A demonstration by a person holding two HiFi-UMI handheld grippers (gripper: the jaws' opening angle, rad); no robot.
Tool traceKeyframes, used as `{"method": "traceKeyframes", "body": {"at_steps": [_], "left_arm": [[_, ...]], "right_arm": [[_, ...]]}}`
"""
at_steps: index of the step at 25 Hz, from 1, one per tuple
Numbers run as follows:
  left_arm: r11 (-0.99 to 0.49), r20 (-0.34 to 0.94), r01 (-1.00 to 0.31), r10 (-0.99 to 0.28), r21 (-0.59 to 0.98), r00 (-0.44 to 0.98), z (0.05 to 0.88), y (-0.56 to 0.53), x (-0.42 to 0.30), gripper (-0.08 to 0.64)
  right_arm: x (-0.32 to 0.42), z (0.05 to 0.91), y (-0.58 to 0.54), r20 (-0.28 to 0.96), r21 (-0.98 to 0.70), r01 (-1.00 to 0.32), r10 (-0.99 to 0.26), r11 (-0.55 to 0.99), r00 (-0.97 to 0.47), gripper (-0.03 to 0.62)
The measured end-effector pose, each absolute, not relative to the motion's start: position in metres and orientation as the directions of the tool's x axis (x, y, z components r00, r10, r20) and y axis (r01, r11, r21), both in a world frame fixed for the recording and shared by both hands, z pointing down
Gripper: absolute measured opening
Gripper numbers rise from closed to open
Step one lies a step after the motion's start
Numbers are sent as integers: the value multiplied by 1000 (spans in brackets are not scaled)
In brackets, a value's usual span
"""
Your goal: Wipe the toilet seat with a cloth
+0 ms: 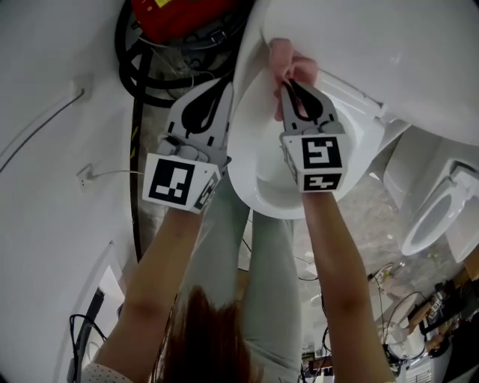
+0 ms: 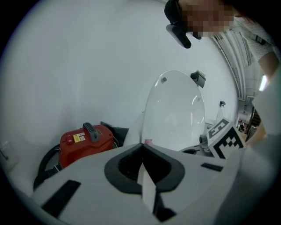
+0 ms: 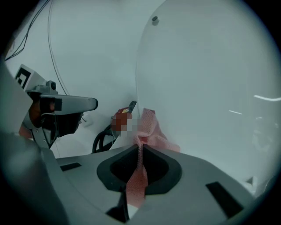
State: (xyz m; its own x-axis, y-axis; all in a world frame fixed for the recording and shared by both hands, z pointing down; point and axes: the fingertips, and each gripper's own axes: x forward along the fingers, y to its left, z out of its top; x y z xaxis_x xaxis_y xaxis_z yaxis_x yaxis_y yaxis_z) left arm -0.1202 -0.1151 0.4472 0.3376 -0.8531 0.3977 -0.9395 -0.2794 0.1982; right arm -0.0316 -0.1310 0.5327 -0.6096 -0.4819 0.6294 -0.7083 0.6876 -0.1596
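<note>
A white toilet stands below me with its lid (image 1: 374, 45) raised and its seat (image 1: 258, 191) down. My right gripper (image 1: 288, 81) is shut on a pink cloth (image 1: 290, 63), which is bunched against the rear of the seat at the foot of the lid. In the right gripper view the cloth (image 3: 151, 129) sticks out past the closed tips (image 3: 140, 145) and lies against the lid (image 3: 210, 88). My left gripper (image 1: 227, 84) is shut and empty, at the seat's left rear edge. In the left gripper view its tips (image 2: 142, 145) point at the lid (image 2: 175, 110).
A red vacuum cleaner (image 1: 179, 15) with a black hose (image 1: 138, 82) sits against the wall left of the toilet. A second toilet (image 1: 438, 217) stands at the right. Cables and clutter (image 1: 397, 299) lie on the floor at lower right.
</note>
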Motion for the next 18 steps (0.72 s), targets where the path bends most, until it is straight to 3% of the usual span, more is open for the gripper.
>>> {"method": "traceKeyframes", "body": {"at_steps": [6, 12, 18], "left_arm": [[-294, 397, -935, -848, 201, 352, 449, -117, -114, 0], [-298, 401, -933, -844, 201, 356, 447, -117, -115, 0], [-306, 408, -930, -837, 205, 365, 448, -114, -116, 0]], "right_arm": [[-42, 533, -142, 629, -20, -671, -512, 741, -585, 158], [-51, 555, -151, 681, 26, -633, -478, 774, -555, 139], [-54, 570, -150, 696, 14, -647, -472, 763, -541, 40]]}}
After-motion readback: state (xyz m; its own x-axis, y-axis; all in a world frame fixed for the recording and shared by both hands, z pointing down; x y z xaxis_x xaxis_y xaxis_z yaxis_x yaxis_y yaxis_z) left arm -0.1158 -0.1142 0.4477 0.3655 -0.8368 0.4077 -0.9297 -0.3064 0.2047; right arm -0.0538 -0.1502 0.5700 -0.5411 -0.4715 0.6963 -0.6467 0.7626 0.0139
